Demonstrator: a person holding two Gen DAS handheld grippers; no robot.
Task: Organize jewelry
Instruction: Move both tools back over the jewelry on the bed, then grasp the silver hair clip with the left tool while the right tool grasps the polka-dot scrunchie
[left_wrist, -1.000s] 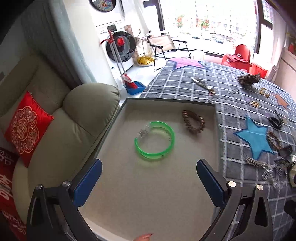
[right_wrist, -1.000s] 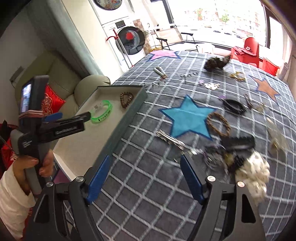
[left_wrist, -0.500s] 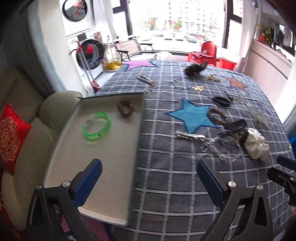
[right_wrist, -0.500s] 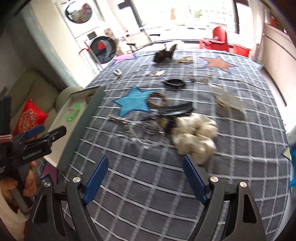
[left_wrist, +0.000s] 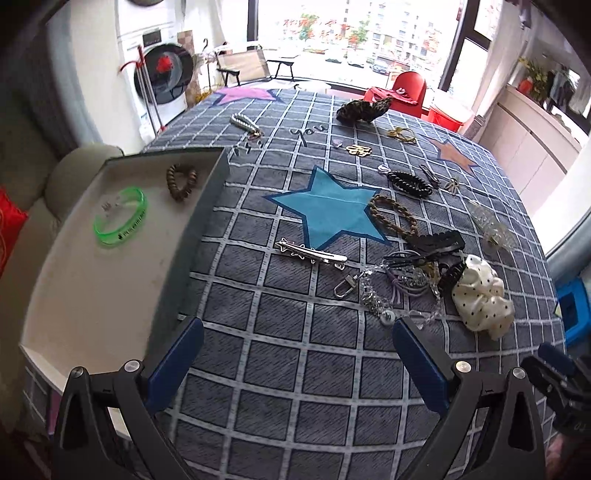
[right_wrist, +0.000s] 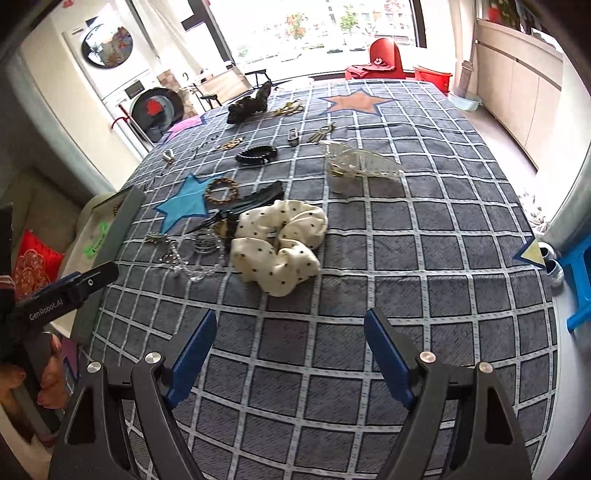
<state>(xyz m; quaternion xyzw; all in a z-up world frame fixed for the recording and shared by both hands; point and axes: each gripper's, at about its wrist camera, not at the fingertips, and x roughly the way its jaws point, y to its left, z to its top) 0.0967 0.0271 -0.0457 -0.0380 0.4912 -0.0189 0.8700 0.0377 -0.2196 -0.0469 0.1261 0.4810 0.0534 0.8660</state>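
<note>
The jewelry heap (left_wrist: 413, 273) is lying on the desk (left_wrist: 295, 369) just ahead of the left tongs (left_wrist: 295, 354); both these and the right tongs (right_wrist: 290, 350) are gaping empty. Chains and hair ties are tangling there, so one pinch is likely dragging neighbours along. "GenRobot.AI" is showing on the left tongs' arm; "you" is stitched into the cloth.

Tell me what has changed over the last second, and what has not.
Both views have swung from the tray toward the loose pile on the checked cloth: the left gripper now hangs over the cloth, the right gripper before the white scrunchie. Nothing was grasped or released. The green bangle and brown coil tie lie in the tray as before; both grippers remain open and empty.
</note>
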